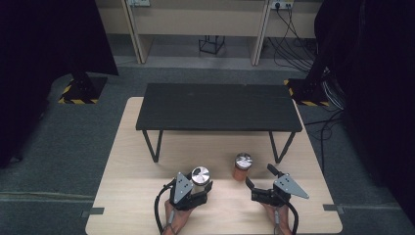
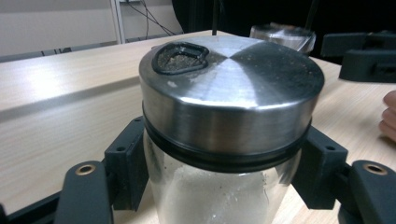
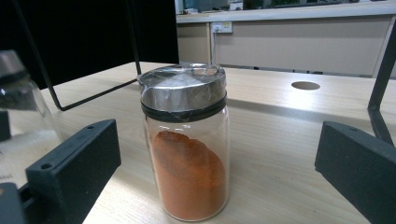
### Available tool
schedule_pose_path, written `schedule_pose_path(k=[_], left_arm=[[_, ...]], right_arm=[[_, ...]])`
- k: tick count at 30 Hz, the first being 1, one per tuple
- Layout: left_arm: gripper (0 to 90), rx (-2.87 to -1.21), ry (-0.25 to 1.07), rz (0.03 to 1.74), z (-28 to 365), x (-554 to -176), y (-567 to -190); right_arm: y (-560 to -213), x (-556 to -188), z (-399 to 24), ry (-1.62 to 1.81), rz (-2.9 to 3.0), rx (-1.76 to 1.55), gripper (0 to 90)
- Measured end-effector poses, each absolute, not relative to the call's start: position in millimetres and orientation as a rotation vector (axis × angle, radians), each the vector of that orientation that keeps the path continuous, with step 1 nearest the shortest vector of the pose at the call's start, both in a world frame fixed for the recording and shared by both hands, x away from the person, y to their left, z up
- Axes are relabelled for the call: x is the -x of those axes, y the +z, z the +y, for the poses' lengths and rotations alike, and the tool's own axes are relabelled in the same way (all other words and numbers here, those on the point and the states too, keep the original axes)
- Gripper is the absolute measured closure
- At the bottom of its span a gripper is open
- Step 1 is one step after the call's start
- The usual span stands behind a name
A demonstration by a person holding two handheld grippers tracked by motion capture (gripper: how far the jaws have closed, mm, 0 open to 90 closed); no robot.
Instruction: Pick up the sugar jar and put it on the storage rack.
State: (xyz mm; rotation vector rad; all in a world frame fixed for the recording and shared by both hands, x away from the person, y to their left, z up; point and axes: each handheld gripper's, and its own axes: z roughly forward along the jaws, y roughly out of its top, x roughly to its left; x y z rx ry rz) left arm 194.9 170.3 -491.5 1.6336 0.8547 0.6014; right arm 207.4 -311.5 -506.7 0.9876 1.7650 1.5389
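Note:
A glass jar of white powder (image 1: 200,176) with a brushed steel lid (image 2: 231,93) stands on the wooden table (image 1: 132,196) near its front edge. My left gripper (image 1: 200,187) is shut on it, and the black pads (image 2: 126,163) press the glass just under the lid from both sides. A second jar, holding orange powder (image 1: 242,167), stands upright a little to the right. My right gripper (image 1: 260,176) is open, with its jaws spread wide. In the right gripper view the orange jar (image 3: 187,140) stands just beyond the jaw tips, untouched.
A low black shelf (image 1: 218,107) on thin metal legs (image 1: 151,144) stands across the far half of the table. Beyond the table are grey carpet, black stands and cables. A round hole (image 3: 305,85) is in the tabletop behind the orange jar.

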Motion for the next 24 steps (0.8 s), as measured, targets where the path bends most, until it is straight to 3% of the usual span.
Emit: schedule_pose_path(k=[24], left_arm=[[31.0,-1.679,0.586,0.792,201.9,-203.4,-396.9]], right_arm=[[-506.6,-208.0,-312.0,1.540,1.770,-0.984,0.2]])
